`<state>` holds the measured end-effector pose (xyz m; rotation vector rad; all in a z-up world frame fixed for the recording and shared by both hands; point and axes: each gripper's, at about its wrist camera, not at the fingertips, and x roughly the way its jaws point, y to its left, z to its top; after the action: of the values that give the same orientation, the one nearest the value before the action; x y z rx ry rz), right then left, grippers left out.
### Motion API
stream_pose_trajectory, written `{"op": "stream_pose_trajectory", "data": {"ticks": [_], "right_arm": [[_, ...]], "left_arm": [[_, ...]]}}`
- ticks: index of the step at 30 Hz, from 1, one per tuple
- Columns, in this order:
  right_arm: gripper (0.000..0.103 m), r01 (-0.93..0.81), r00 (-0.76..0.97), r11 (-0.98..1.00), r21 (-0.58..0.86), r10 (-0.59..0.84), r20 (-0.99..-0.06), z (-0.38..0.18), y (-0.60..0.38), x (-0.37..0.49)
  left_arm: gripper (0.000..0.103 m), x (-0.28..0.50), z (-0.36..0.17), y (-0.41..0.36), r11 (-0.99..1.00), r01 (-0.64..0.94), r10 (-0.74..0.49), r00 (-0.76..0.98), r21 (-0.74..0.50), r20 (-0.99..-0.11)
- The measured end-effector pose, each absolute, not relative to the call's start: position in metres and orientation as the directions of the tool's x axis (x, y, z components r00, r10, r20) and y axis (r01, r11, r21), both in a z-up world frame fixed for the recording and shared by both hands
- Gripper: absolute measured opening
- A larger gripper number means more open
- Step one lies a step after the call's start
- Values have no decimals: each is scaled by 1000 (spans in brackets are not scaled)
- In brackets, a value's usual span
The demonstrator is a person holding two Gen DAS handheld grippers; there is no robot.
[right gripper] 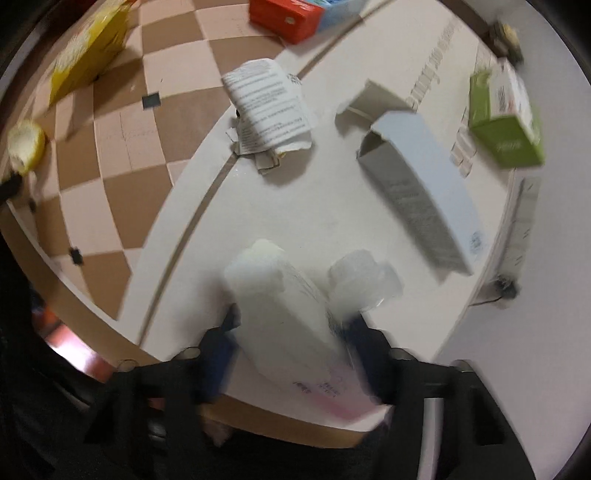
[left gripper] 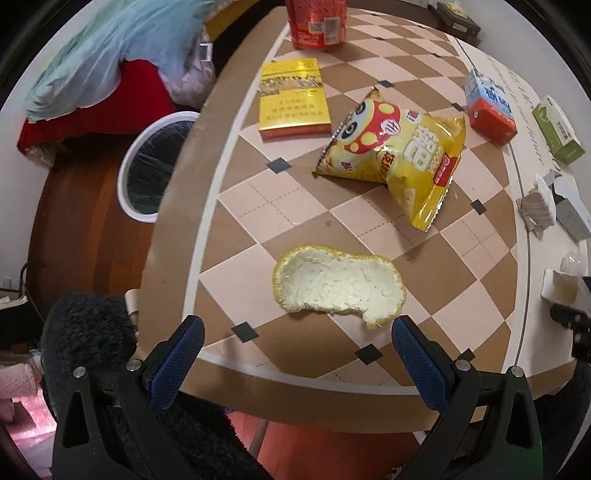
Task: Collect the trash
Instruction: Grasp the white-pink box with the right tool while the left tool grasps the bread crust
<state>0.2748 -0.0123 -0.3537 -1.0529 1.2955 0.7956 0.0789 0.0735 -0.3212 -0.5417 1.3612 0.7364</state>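
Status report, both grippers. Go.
Left gripper open, short of citrus peel. Right gripper shut on white bottle. Trash bin beside table, path clear.

1. Table [left gripper: 236, 206]: tan and pale pink diamond check, small black squares, white border.
2. Peel [left gripper: 338, 290]: yellow rind, white pith.
3. Snack bag [left gripper: 397, 147] at 1 o'clock of peel: yellow, red-and-yellow spotted cartoon face.
4. Flat box [left gripper: 291, 98] at 11 o'clock: gold-yellow, red edge.
5. Can [left gripper: 317, 22]: red.
6. Carton [left gripper: 489, 107]: blue-white, orange-red base.
7. Bin [left gripper: 155, 166]: white rim, black liner.
8. Left gripper [left gripper: 295, 326] pads: blue.
9. Green-white box [right gripper: 506, 122].
10. White bottle [right gripper: 291, 317].
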Motion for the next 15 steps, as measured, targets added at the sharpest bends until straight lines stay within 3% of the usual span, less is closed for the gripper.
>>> {"op": "stream_pose_trajectory", "data": {"ticks": [5, 9, 11, 14, 15], "right_arm": [[53, -731, -145, 662, 165, 86, -986, -349, -37, 302], [53, -544, -235, 765, 344, 255, -938, -351, -52, 312], [55, -527, -190, 782, 333, 274, -943, -350, -55, 313], [75, -546, -160, 784, 296, 250, -955, -351, -55, 310], [75, -554, -158, 778, 295, 250, -955, -350, -58, 304]], "left_arm": [[102, 80, -325, 74, 680, -733, 119, 73, 27, -990], [102, 79, -332, 80, 674, -739, 85, 99, -16, -991], [102, 81, -333, 83, 670, -741, 73, 113, -35, -991], [101, 86, -333, 87, 670, -741, 70, 128, -49, -989], [101, 90, -333, 87, 676, -735, 70, 141, -57, -988]]}}
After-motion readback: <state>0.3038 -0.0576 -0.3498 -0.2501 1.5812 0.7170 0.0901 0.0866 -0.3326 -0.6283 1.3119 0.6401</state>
